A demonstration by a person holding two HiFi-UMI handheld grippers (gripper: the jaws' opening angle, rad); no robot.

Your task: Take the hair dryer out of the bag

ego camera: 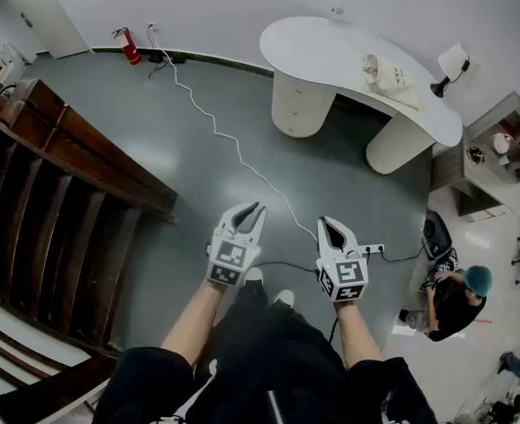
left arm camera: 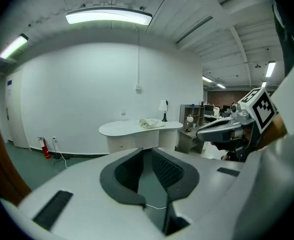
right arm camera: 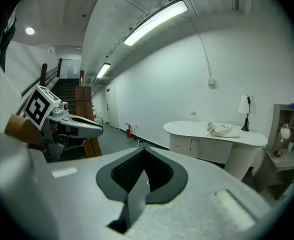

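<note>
A cream cloth bag (ego camera: 385, 73) lies on the right part of a white curved table (ego camera: 330, 47) across the room; no hair dryer shows. The bag also appears far off in the left gripper view (left arm camera: 147, 122) and in the right gripper view (right arm camera: 221, 129). Both grippers hang in mid-air over the grey floor, side by side, well short of the table. My left gripper (ego camera: 251, 210) has its jaws a little apart with nothing between them (left arm camera: 147, 151). My right gripper (ego camera: 330, 226) is shut and empty (right arm camera: 145, 151).
A dark wooden staircase (ego camera: 56, 193) fills the left. A white cable (ego camera: 233, 144) runs across the floor to a power strip (ego camera: 373, 251). A lamp (ego camera: 449, 64) and a bottle (ego camera: 337, 9) stand on the table. A shelf unit (ego camera: 498, 157) and a crouching person (ego camera: 458, 299) are at right.
</note>
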